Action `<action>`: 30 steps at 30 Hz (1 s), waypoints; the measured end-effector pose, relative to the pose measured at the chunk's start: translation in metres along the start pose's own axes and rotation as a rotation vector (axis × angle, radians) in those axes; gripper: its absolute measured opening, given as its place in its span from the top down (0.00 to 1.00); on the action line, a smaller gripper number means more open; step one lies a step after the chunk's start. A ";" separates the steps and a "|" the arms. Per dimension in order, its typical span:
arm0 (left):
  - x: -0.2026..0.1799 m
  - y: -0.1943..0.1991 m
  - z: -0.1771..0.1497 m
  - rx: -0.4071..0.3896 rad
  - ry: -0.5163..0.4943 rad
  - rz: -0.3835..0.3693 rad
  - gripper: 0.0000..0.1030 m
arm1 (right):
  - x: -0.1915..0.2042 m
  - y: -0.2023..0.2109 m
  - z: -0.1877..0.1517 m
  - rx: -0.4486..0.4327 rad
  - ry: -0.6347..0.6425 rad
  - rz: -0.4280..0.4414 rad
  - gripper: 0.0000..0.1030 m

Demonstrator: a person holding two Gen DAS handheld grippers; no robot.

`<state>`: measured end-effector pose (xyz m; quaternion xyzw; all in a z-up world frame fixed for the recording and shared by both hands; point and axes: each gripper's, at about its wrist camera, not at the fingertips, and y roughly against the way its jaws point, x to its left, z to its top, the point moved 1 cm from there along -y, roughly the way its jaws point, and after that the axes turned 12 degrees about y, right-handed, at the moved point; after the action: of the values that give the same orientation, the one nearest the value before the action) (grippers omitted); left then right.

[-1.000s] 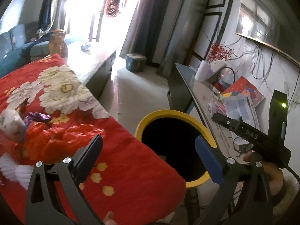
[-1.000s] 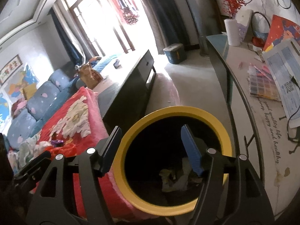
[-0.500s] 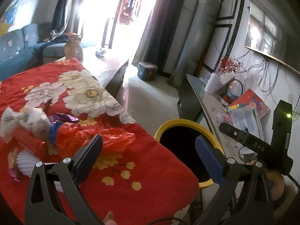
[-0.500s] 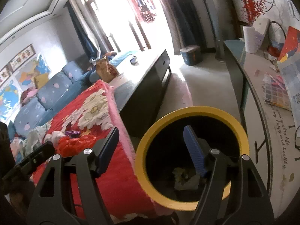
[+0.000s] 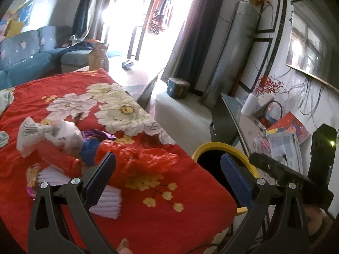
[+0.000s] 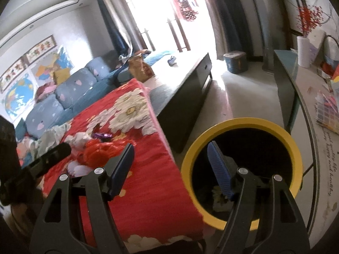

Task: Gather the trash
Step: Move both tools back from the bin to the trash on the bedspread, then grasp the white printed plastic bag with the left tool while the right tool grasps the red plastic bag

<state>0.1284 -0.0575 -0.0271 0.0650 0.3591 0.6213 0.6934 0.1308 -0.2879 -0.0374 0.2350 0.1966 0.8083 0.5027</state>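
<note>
Down in the yellow-rimmed bin (image 6: 241,169) some crumpled trash seems already dropped, while wrappers (image 5: 63,146) litter the red bench cloth (image 5: 161,216) and both tongs, left (image 5: 167,177) and right (image 6: 169,169), hang spread and empty.

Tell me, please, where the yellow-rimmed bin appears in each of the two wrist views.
Left wrist: yellow-rimmed bin at lower right, partly hidden behind one blue pad.
Right wrist: the bin at lower centre-right, trash visible inside.
Shared landmark: the red flowered cloth, lying just left of the bin in both.
</note>
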 end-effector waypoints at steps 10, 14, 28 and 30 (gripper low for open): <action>0.025 0.014 0.009 -0.037 0.048 0.034 0.07 | 0.039 -0.009 0.000 0.033 0.081 0.064 0.38; 0.037 0.019 0.013 -0.053 0.071 0.052 0.07 | 0.053 -0.015 0.000 0.046 0.107 0.085 0.38; 0.084 0.035 0.025 -0.097 0.148 0.115 0.07 | 0.111 -0.038 0.000 0.094 0.231 0.182 0.38; 0.095 0.037 0.028 -0.104 0.164 0.132 0.07 | 0.120 -0.045 0.002 0.104 0.255 0.192 0.38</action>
<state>0.1121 0.0465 -0.0262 0.0013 0.3768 0.6867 0.6217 0.1181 -0.1607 -0.0389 0.1740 0.2772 0.8645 0.3815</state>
